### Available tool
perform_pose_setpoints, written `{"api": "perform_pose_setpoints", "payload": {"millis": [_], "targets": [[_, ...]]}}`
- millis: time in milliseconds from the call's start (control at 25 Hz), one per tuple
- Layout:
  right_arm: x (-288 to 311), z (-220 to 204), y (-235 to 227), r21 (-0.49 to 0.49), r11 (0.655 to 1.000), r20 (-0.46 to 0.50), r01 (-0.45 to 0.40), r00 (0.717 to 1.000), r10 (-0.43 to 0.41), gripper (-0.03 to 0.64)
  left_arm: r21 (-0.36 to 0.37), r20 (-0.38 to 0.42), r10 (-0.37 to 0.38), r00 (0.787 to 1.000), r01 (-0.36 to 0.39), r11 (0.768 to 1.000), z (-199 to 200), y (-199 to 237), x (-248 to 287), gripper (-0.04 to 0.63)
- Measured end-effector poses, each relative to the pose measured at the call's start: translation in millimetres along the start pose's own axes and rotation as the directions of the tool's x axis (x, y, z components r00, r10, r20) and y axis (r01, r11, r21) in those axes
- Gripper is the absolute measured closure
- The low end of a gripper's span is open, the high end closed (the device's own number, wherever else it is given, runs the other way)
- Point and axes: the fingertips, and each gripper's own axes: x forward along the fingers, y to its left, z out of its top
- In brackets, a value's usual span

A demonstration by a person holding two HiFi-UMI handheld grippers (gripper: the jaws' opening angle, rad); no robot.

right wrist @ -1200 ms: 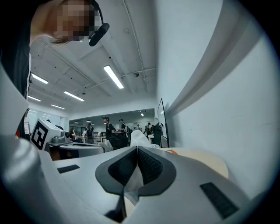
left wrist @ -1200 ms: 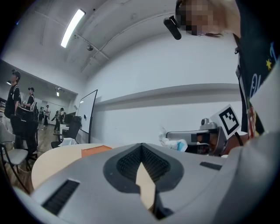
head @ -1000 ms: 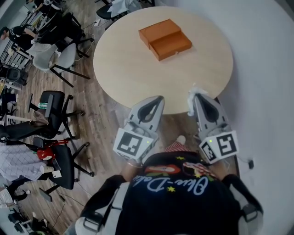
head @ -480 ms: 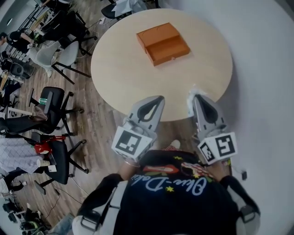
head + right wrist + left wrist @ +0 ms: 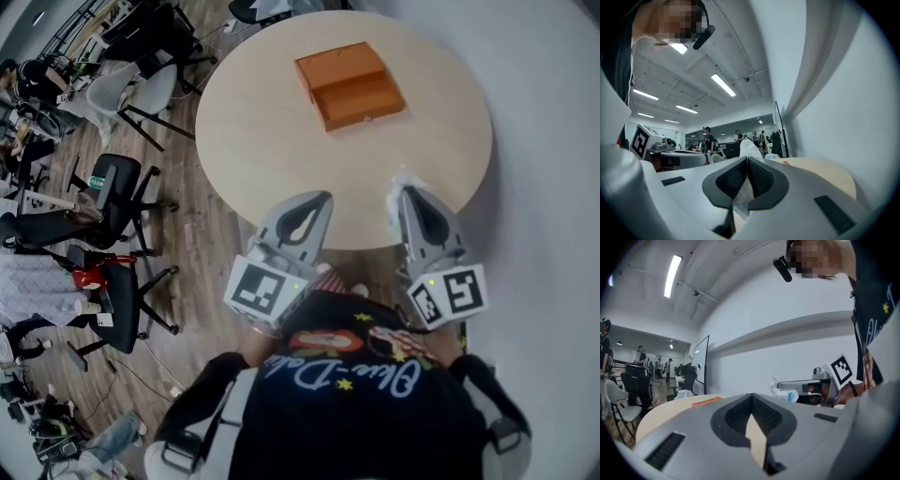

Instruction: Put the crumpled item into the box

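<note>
An orange box (image 5: 350, 84) lies open in two shallow halves on the far side of the round pale table (image 5: 272, 141). My right gripper (image 5: 401, 192) hovers over the table's near edge, shut on a white crumpled item (image 5: 403, 177) that sticks out past its tips. The right gripper view shows that crumpled item (image 5: 749, 149) pinched between the closed jaws. My left gripper (image 5: 322, 197) hangs beside it over the near edge, shut and holding nothing. From the left gripper view, the box (image 5: 707, 401) is a thin orange strip far across the table.
Office chairs (image 5: 122, 94) stand on the wooden floor left of the table, with more black chairs (image 5: 112, 192) nearer me. A white wall (image 5: 544, 141) runs close along the table's right side. People stand far off in the room.
The head view has shifted slightly, so table and box sit a little further right. Both grippers stay at the near edge, the right one still gripping the crumpled item.
</note>
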Motion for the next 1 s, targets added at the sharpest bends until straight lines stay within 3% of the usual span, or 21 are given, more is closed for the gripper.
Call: {"api": "perform_pose_setpoints", "payload": {"millis": [200,520,1000], "targets": [[23.8,-3.9,1.9,-0.005,0.999,0.004,-0.035,0.999,0.035,0.615,0.001,-0.007,0.042,0.999,-0.042,0.999,-7.3,22.3,0.9,0.603],[66.7,5.6,-21.4,-0.039,0.998,-0.005,-0.04,0.999,0.04,0.616,0.006,0.031,0.056,0.998,-0.056,0.998,6.3,55.2,34.6,0.603],[144.6,-3.5,-52.5,-0.08,0.996,-0.053,-0.045,0.998,0.041,0.616,-0.028,0.029,0.087,0.996,-0.086,0.996,-3.3,120.3,78.0,0.603]]}}
